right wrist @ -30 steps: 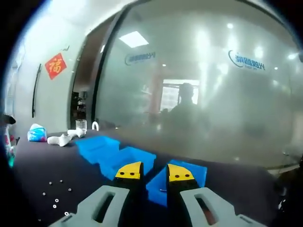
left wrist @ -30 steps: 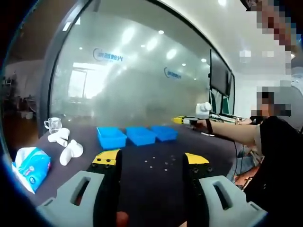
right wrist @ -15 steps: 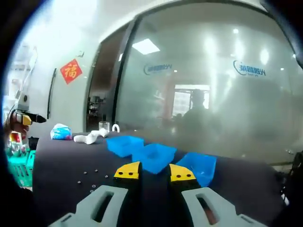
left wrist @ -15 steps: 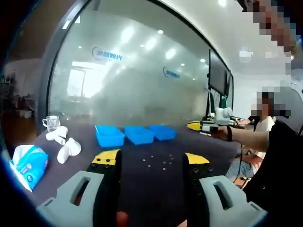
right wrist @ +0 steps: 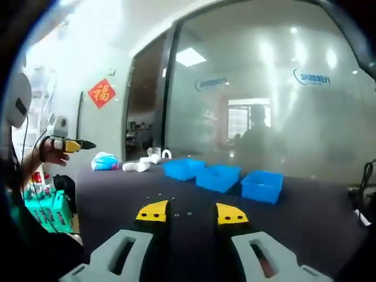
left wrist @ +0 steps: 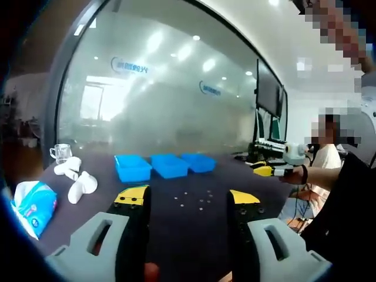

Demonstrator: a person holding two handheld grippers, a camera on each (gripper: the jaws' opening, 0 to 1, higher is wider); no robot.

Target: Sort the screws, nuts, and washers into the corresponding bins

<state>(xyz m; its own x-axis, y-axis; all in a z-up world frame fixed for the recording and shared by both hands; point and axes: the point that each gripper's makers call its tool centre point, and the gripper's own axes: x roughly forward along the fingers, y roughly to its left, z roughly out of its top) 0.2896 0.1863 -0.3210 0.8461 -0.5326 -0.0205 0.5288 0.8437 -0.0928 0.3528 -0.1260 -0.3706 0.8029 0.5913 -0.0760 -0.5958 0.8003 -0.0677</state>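
Note:
Three blue bins [left wrist: 132,168] [left wrist: 169,165] [left wrist: 198,162] stand in a row on the dark table [left wrist: 194,223]; the right gripper view shows them as bins [right wrist: 184,168] [right wrist: 218,177] [right wrist: 262,185]. Small screws, nuts and washers [left wrist: 194,201] lie scattered in front of the bins, and appear as faint specks [right wrist: 171,207] between the right jaws. My left gripper [left wrist: 188,197] is open above the table's near side, holding nothing. My right gripper [right wrist: 192,212] is open and empty too; a hand holds it at the right edge as the right gripper [left wrist: 271,170]. A hand carries the left gripper [right wrist: 71,144] at far left.
A blue-and-white tissue pack [left wrist: 35,202], white plastic fittings [left wrist: 79,188] and a glass cup [left wrist: 60,153] sit at the table's left end. A green crate [right wrist: 50,208] stands beside the table. A frosted glass wall [left wrist: 176,106] runs behind the bins. A person stands at right.
My right gripper has drawn back from the bins to beyond the table's edge, and its jaws have spread wider. The left gripper has barely moved.

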